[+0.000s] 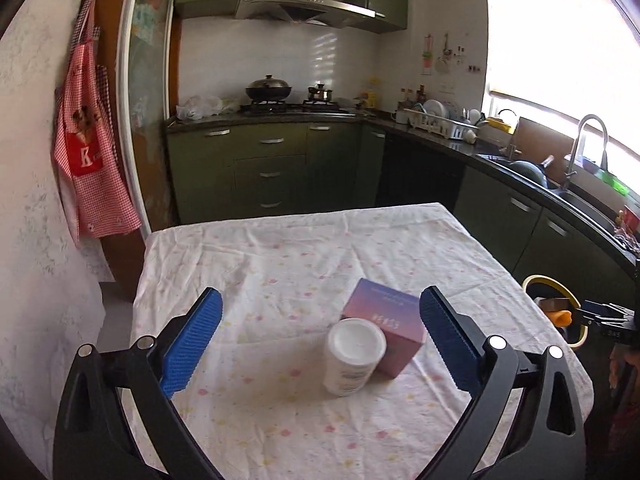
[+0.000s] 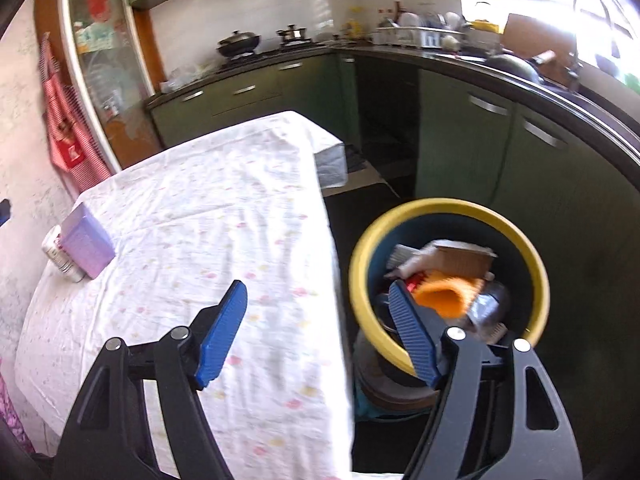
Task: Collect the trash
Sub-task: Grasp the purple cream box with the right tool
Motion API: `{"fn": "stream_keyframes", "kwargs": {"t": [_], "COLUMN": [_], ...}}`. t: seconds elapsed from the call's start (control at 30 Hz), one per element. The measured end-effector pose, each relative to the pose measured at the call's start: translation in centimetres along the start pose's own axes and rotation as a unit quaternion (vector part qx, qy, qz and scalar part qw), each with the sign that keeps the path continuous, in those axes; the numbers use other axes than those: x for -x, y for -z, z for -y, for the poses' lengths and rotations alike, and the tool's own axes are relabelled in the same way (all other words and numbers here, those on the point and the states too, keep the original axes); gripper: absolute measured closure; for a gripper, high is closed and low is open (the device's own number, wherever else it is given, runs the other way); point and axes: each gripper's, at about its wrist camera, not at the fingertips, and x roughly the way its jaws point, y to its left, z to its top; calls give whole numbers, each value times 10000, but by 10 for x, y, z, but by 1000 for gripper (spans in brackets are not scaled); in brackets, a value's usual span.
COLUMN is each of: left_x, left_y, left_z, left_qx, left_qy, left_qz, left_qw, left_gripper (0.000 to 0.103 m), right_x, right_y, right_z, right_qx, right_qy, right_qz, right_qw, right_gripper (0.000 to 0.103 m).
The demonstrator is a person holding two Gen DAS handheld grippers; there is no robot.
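- Yellow-rimmed bin [image 2: 446, 276] beside the table [image 2: 200, 184] holds an orange wrapper [image 2: 444, 296], cardboard, foil scraps
- Left gripper [image 1: 320, 336] wide, empty
- Right gripper [image 2: 316, 330] wide, empty

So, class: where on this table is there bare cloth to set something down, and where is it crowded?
The tablecloth is bare from the far edge down to the pink box. It is crowded only where the white jar touches that box. The yellow-rimmed bin is full.

Most of the table [image 1: 280, 248] lies bare up to its far edge, while a jar [image 1: 354, 356] touching a box [image 1: 386, 330] blocks the near right part.
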Motion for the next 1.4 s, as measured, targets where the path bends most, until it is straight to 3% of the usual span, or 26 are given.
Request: {"fn": "stream_keyframes", "kwargs": {"t": [0.13, 0.33, 0.6, 0.83, 1.17, 1.3, 1.4], "left_x": [-37, -71, -63, -54, -50, -50, -51], "left_y": [21, 46, 47, 44, 45, 45, 44], "left_z": [-31, -65, -77, -75, -70, -69, -69], "left_qx": [290, 838, 936, 1026, 1028, 1018, 1009], "left_qy": [-339, -613, -722, -581, -459, -427, -414], "left_qz": [-295, -474, -172, -39, -8, -29, -43], "left_qw": [9986, 9935, 9928, 9930, 9936, 9939, 9940], "left_gripper": [6, 6, 6, 6, 6, 6, 6], "right_x": [-17, -47, -96, -113, -127, -130, -129], "right_y": [-14, -25, -32, -40, -50, -52, -51], "right_z": [-59, -146, -218, -248, -265, -268, -267], "right_qx": [728, 1783, 2603, 2844, 2902, 2908, 2854], "right_qy": [-548, -1135, -1646, -1847, -1963, -1994, -2004], "right_qz": [-64, -275, -727, -730, -720, -772, -769], "right_qw": [9958, 9770, 9486, 9379, 9338, 9326, 9341], "right_gripper": [31, 31, 31, 31, 31, 49, 50]}}
